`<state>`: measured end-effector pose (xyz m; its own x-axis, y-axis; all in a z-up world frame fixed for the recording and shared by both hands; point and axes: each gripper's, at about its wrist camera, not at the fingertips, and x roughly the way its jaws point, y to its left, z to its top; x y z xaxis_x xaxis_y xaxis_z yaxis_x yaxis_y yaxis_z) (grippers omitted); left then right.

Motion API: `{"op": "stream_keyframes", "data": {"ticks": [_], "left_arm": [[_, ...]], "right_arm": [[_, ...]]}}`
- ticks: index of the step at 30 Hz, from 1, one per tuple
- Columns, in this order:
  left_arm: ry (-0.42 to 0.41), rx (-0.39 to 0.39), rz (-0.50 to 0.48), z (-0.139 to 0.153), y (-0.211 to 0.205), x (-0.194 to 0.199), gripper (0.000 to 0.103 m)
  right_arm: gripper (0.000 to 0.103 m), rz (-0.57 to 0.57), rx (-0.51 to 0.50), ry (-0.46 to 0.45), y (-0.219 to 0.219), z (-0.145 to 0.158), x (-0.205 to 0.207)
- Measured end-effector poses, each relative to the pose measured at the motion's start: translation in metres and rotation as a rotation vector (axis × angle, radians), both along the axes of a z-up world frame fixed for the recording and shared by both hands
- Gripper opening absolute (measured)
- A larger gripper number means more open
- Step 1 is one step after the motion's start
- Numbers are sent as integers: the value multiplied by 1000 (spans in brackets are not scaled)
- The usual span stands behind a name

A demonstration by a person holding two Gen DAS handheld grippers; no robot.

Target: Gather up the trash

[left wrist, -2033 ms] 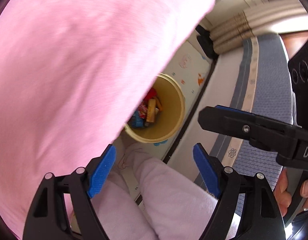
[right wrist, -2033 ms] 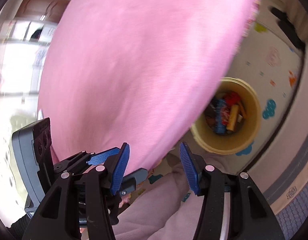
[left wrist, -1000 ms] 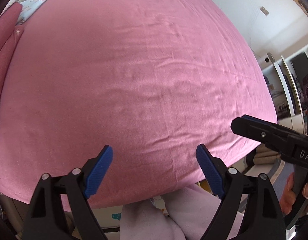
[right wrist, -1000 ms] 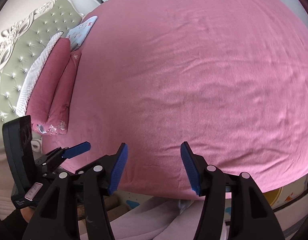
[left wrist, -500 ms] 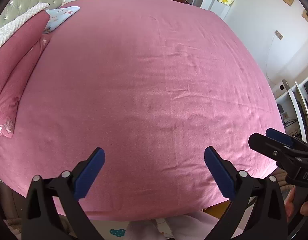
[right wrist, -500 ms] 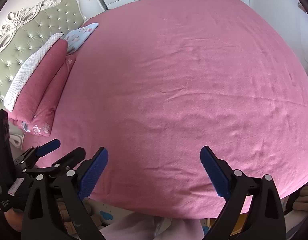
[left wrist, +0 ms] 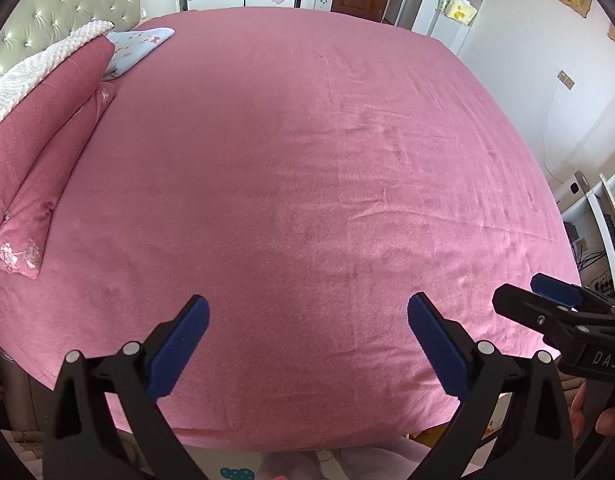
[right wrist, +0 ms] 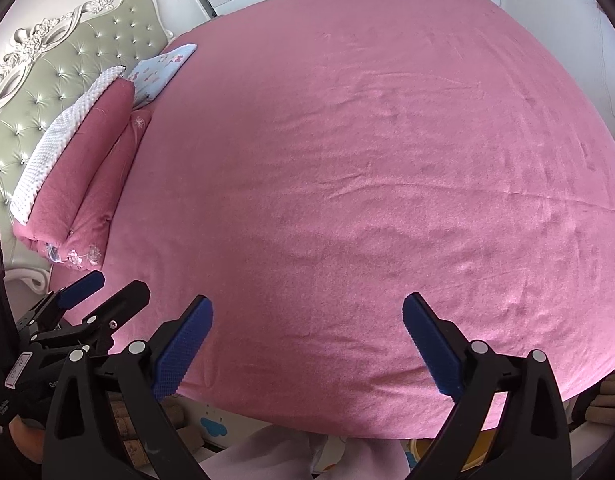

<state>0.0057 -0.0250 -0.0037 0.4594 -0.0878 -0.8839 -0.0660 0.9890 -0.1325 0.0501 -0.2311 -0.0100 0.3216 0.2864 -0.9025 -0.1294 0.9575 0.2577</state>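
Observation:
A large bed with a pink sheet [left wrist: 307, 160] fills both views; it also shows in the right wrist view [right wrist: 367, 160]. No trash shows on it. My left gripper [left wrist: 307, 324] is open and empty over the bed's near edge. My right gripper [right wrist: 307, 324] is open and empty over the same edge. The right gripper shows at the right of the left wrist view [left wrist: 555, 312]. The left gripper shows at the lower left of the right wrist view [right wrist: 103, 292]. A sliver of the yellow bin [right wrist: 467, 460] shows below the bed edge.
Dark pink pillows [left wrist: 35, 148] with a white cover and a light blue pillow [left wrist: 135, 46] lie at the left by the tufted headboard [right wrist: 59, 92]. A play mat [left wrist: 235, 468] and my pale trouser legs [right wrist: 275, 456] are below. White shelves [left wrist: 587, 208] stand at the right.
Both grippers swung up from the yellow bin on the floor to face the bed. Both sets of jaws opened wider. The bin left the left wrist view.

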Motion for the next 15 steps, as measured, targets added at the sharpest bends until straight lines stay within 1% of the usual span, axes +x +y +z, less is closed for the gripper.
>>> {"op": "stream_keyframes", "data": {"ticks": [7,15], "left_arm": [[11,28,7,-2,-5,5,99],[39,4,13,-7,-3,8,99]], "right_arm": [[93,2,8,-2,-5,2,2],[93,-7,12,-2,-9,2,4]]}}
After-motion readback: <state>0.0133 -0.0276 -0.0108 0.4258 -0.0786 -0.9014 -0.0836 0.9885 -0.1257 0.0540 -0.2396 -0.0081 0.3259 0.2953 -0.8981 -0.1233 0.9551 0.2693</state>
